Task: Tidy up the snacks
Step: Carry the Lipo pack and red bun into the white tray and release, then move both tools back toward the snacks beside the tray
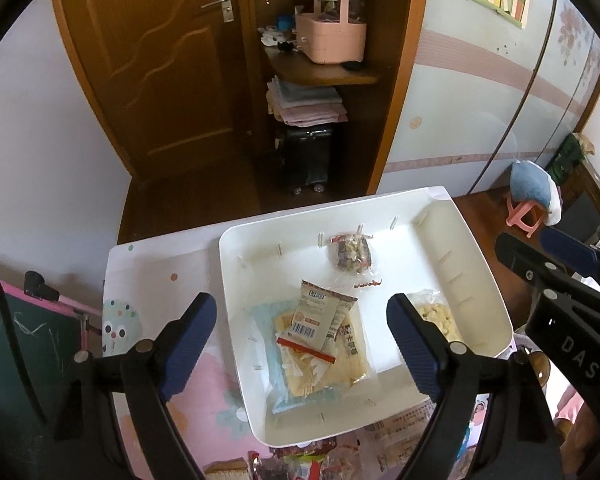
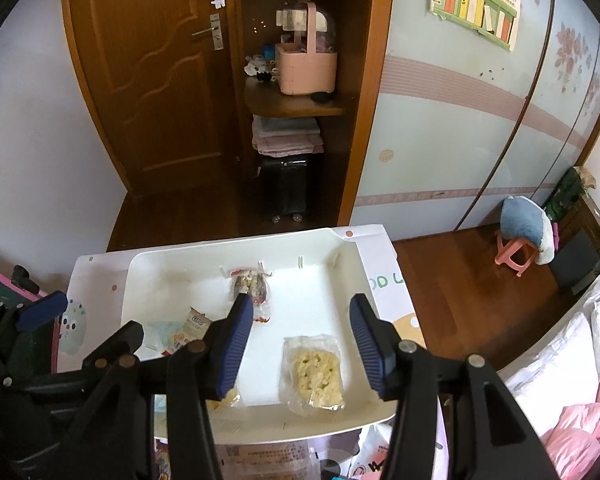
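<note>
A white tray sits on a small table. In it lie a brown-and-white packet with a barcode on top of yellow and pale blue packets, a clear bag of dark mixed snacks at the far side, and a clear bag of yellow puffs at the right. My left gripper is open and empty above the packet pile. My right gripper is open and empty above the tray, over the yellow puffs bag.
More snack packets and printed paper lie on the table in front of the tray. A chalkboard stands at the left. A bed with pink bedding is at the right. A pink stool stands beyond.
</note>
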The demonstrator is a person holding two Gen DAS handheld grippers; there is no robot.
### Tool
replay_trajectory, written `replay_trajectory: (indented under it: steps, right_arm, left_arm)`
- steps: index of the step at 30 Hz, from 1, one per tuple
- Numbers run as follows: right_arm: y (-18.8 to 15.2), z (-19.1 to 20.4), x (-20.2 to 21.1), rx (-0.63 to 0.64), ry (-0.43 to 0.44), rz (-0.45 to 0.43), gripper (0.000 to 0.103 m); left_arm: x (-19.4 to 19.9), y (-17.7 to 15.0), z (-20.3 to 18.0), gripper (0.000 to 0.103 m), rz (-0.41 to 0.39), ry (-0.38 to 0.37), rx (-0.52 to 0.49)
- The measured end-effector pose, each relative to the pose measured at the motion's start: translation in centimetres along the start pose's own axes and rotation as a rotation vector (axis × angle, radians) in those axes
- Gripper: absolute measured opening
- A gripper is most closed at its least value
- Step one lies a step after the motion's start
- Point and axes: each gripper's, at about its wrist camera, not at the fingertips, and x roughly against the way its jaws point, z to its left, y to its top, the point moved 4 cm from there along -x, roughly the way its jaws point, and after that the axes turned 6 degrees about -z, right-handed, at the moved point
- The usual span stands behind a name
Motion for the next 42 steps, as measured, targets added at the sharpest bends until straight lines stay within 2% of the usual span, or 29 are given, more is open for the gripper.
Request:
replay_trajectory:
  steps: [13,25,34,42]
  right_arm:
    - [-1.4,0.2,5.1,0.027,0.054,-0.042,0.051]
    - [-5.1,-1.7,10.8,0.063,0.07,-0.07,0.051]
    - [-9.4,-4.4,12.7,0.08,0.097,-0.032,0.051]
    - [-14.7,-8.8,12.2,0.038,0.166,0.065,0.051]
  left_arm:
    - [6.2,-2.3,-0.3,0.086,-0.058,0.03,0.015]
    - [11.7,-7.6,-1.4,0.088,-0.078,0.06,0.045]
    - [14.0,-12.5,-1.2,0.088,-0.053,0.091,0.071]
    - [13.0,-17.5,0.0,0.089,0.021,0.122,0.105]
